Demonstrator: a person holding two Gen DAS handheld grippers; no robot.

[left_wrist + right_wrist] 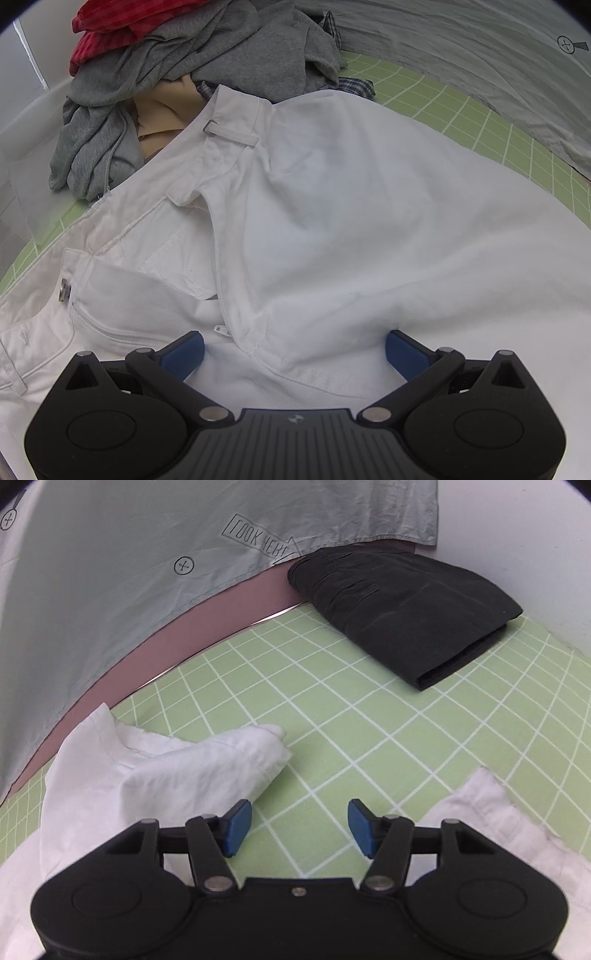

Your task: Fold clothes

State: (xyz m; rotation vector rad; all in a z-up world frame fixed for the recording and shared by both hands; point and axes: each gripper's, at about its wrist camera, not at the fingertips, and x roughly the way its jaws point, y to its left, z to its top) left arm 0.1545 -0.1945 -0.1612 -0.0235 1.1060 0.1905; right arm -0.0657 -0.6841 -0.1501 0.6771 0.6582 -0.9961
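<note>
White trousers (332, 221) beneath left gripper (293, 356), right gripper (300, 829) over bare mat (332, 720), both fingers apart

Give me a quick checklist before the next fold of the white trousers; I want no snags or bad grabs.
1. Left gripper open over the trousers: ok, jaws wide, nothing held.
2. Right gripper open: ok, only green mat between its fingers.
3. Trousers lying flat: not ok, fly gaping, zip showing, leg end bunched.
4. Waist clear of the laundry pile: cannot tell, the waistband reaches its edge.
5. Mat space for folding: ok, bare squares ahead of the right gripper.
6. Folded black garment out of the way: ok, at the far edge.
</note>
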